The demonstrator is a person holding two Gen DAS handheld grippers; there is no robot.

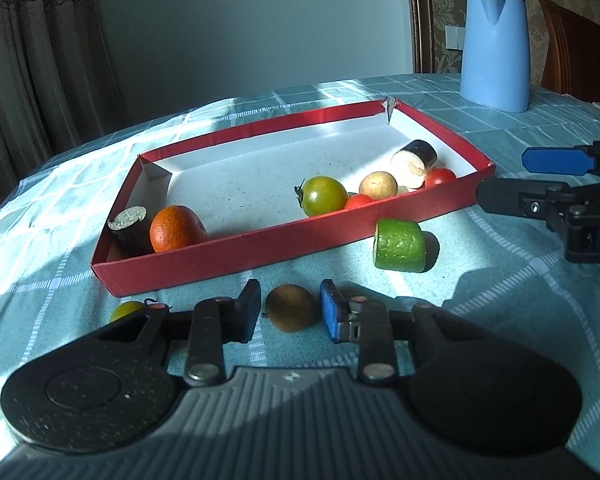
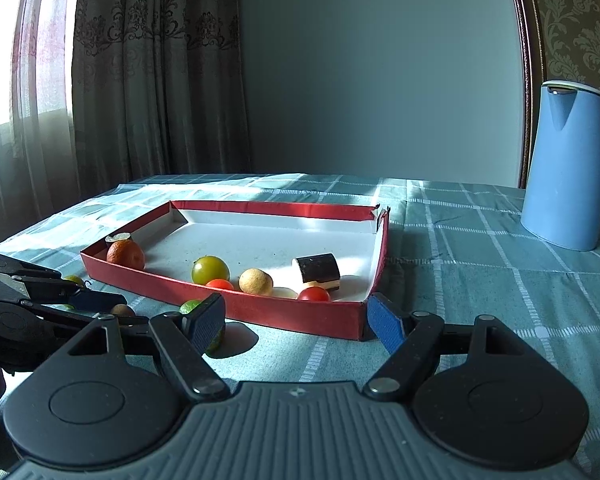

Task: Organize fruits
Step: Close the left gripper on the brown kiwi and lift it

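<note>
The left gripper [image 1: 290, 316] has its jaws either side of the small brown kiwi [image 1: 290, 308] on the tabletop [image 1: 500, 300]. There's still a sliver of gap showing on both sides, so the pads aren't pressing yet and it's not properly grasped. So the step looks like picking up the kiwi to put it in the red tray [image 1: 228, 256], which sits just beyond. The next move probably needs a firm pinch first, then a lift high enough to clear the near wall, since the kiwi is round and could squirt out. A little green tomato [image 1: 126, 310] sits just left of the jaws, and the cut green cucumber chunk [image 1: 399, 245] lies near the tray's front wall, both still outside. The right gripper [image 2: 296, 320] hangs released over the cloth by the tray's near corner, holding nothing. Inside the tray there's an orange [image 1: 175, 228] and dark chunk in the left corner, and a green tomato [image 1: 324, 195] and other bits bunched right, so the middle is wide open for a drop. The blue jug [image 1: 494, 50] stands well apart at the back.
</note>
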